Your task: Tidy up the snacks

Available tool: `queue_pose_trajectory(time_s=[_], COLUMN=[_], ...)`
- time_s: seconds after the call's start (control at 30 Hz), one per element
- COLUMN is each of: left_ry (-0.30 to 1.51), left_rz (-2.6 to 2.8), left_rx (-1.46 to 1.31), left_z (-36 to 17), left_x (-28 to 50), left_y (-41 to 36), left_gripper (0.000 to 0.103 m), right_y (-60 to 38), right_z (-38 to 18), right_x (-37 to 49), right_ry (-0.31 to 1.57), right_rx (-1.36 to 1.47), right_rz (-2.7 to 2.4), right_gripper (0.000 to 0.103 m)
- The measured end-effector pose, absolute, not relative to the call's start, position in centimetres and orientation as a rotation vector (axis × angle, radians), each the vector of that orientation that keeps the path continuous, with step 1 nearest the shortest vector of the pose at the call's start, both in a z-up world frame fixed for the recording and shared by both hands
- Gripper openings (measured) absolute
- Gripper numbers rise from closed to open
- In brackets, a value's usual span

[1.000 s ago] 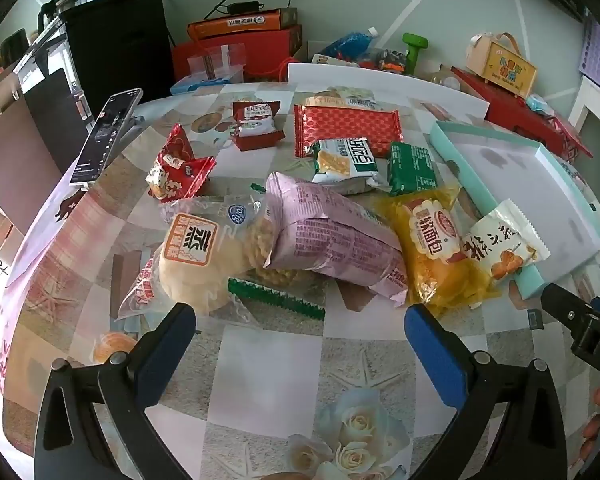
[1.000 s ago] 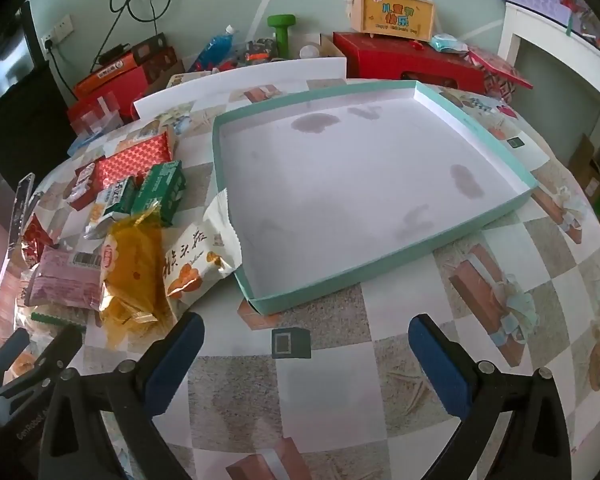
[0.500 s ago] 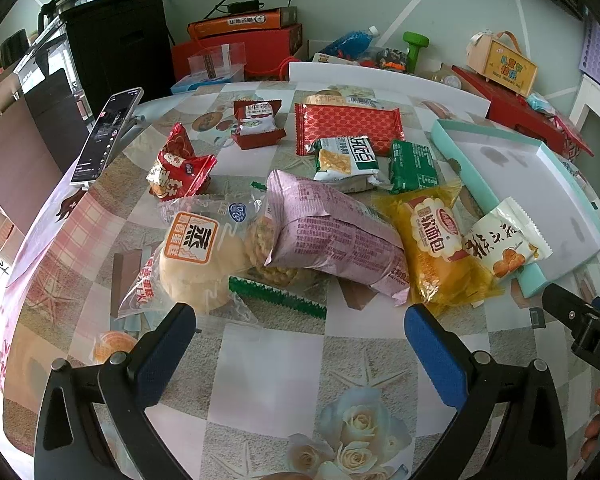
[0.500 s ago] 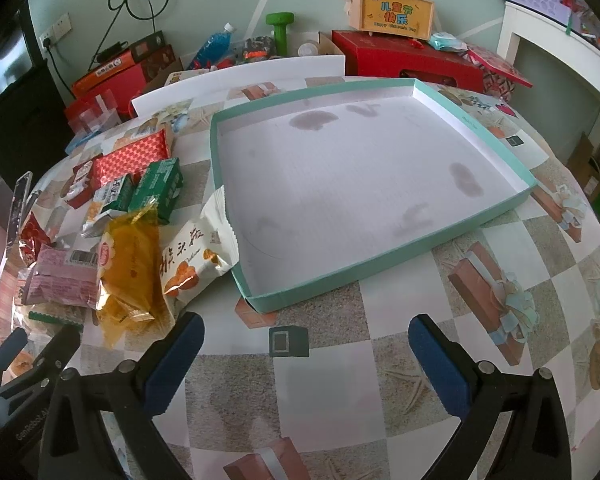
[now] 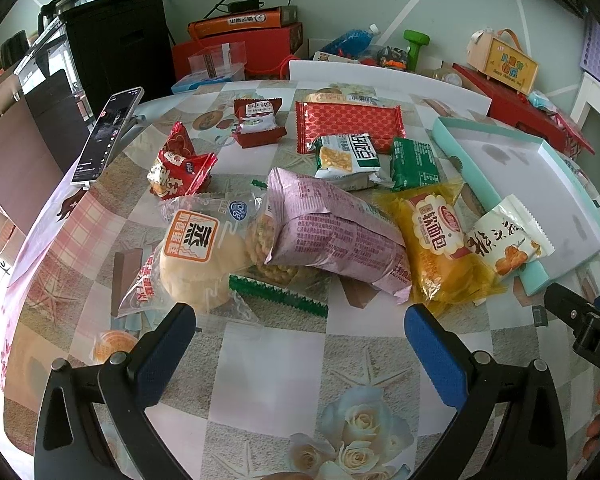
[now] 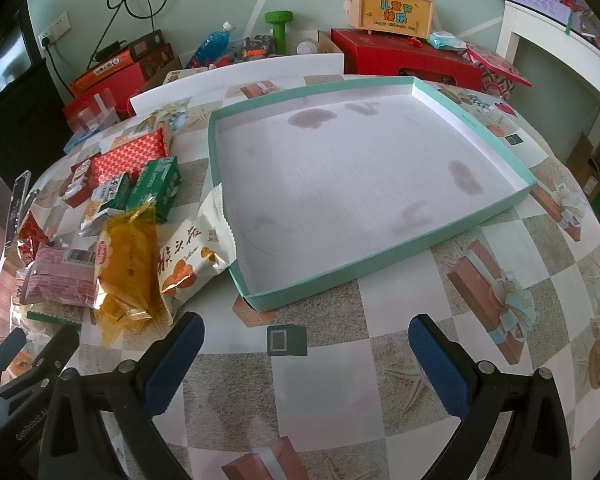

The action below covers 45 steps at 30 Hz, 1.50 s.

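I see my left tool (image 5: 300, 326) wide open above the desk (image 5: 268, 364), with nothing between its blue pads (image 5: 434, 354) — it hangs just in front of the heap of snacks. Nearest to it lie a round cake in a clear bag (image 5: 198, 256) and a pink packet (image 5: 332, 236) that leans over a bag of small yellow biscuits with a green edge (image 5: 278, 292). To the right of the pink packet is a yellow bread bag (image 5: 440, 248), and a small white packet with orange pictures (image 5: 508, 236) rests partly on the near edge of the tray (image 5: 540, 276). Further back I see a white-and-green packet (image 5: 348, 156), a dark green packet (image 5: 414, 164), a long red packet (image 5: 348, 124), a small red box-like packet (image 5: 258, 122) and a crumpled red bag (image 5: 180, 168). A phone (image 5: 108, 134) stands tilted at the left edge of the desk. My right tool (image 6: 306, 336) is also wide open and holds nothing; it hangs over the bare desk just before the near corner of the tray, a shallow box with mint-green walls and a white, stained floor with no snack lying on it. In this view the white packet touches the left wall of the tray.
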<state>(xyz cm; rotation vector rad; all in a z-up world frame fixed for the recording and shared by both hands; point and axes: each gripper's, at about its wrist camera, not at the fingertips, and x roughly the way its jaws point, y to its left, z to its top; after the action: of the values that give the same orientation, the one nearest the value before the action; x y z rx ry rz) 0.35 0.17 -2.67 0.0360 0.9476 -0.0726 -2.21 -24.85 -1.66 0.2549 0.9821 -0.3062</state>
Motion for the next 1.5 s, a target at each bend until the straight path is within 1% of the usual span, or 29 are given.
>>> queue_pose_trajectory(time_s=[0.67,0.9,0.93,1.07,1.2,1.33,1.5], left_ry=[0.945,0.910,0.911,0.929,0.955,1.016,1.094], left_rz=[-0.066,0.001,0.007,0.006,0.013,-0.020,-0.048], left_rx=[0.028,0.040,0.041,0.015,0.023,-0.030,-0.058], left_z=[-2.2,-0.2,0.0,0.5,0.2,-0.9,-2.2], left_x=[0.1,-0.7,-0.8,-1.1,-1.3,-1.1,-0.9], left_y=[0.6,2.7,3.1,5.2,7.0,9.0,10.5], left_gripper=[0.103,0.103,0.103,0.103,0.103,0.103,0.103], right_y=[-24.8,-24.1,-23.9,-22.5,-21.5,-20.6,-18.0], right_z=[-1.5,0.7,1.1,1.9,1.7,1.7,1.7], right_x=[-2.6,-3.5,-3.7,-3.6,-2.7,-1.9,-1.7], right_ry=[0.968,0.827,0.777,0.739,0.829,0.911,0.964], right_rx=[0.271,0.358,0.374,0.348,0.365,0.356,0.344], right_rz=[-0.288,-0.185,-0.168,-0.132,-0.102,-0.080,0.013], right_gripper=[0.103,0.103,0.103,0.103,0.103,0.103,0.103])
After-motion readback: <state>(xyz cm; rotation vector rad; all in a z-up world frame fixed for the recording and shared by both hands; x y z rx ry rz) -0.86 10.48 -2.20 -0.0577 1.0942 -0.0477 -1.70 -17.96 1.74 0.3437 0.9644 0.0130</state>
